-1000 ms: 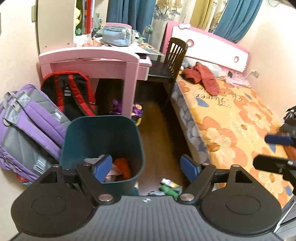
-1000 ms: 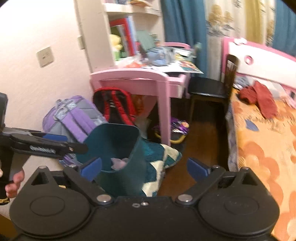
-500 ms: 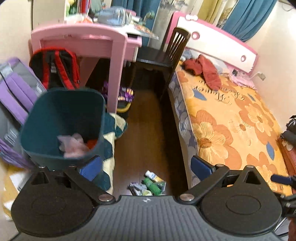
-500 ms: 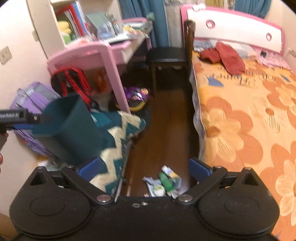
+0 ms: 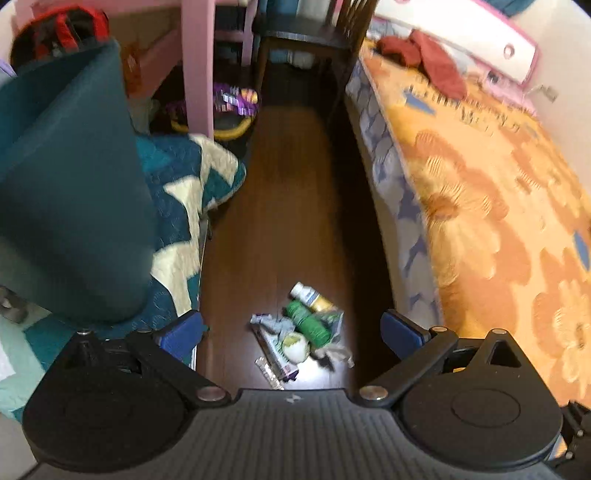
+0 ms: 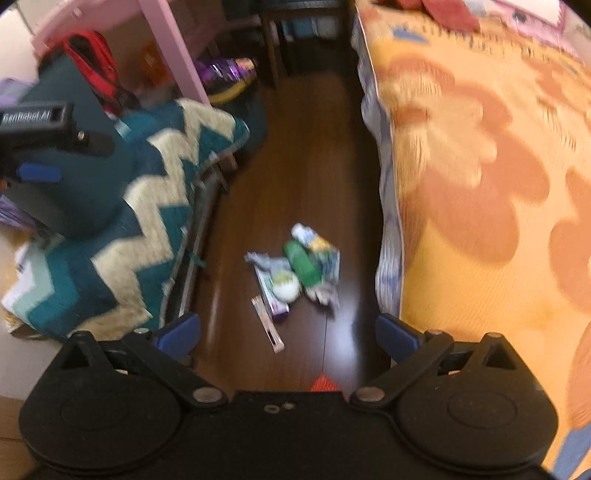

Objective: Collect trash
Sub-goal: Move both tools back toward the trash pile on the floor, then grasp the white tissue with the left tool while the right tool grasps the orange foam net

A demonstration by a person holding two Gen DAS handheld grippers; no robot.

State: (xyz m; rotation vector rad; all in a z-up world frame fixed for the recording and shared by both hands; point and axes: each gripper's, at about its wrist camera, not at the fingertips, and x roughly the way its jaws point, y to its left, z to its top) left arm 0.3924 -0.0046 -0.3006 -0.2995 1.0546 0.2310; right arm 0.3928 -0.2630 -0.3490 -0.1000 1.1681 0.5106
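A small pile of trash lies on the dark wood floor: a green bottle, a white-capped bottle, a round white lid and crumpled wrappers. The pile also shows in the right wrist view, with a thin wrapper strip beside it. My left gripper is open and empty, just above the pile. My right gripper is open and empty, a little short of the pile. The teal trash bin stands at the left; the left gripper's body shows in front of it.
A teal and cream zigzag quilt lies on the floor at the left. The bed with an orange flowered cover runs along the right. A pink desk leg, a dark chair and a red backpack stand farther back.
Both grippers have tilted down and dropped toward the floor. The trash pile has come up into the middle of both views, and the bin has slid off to the left.
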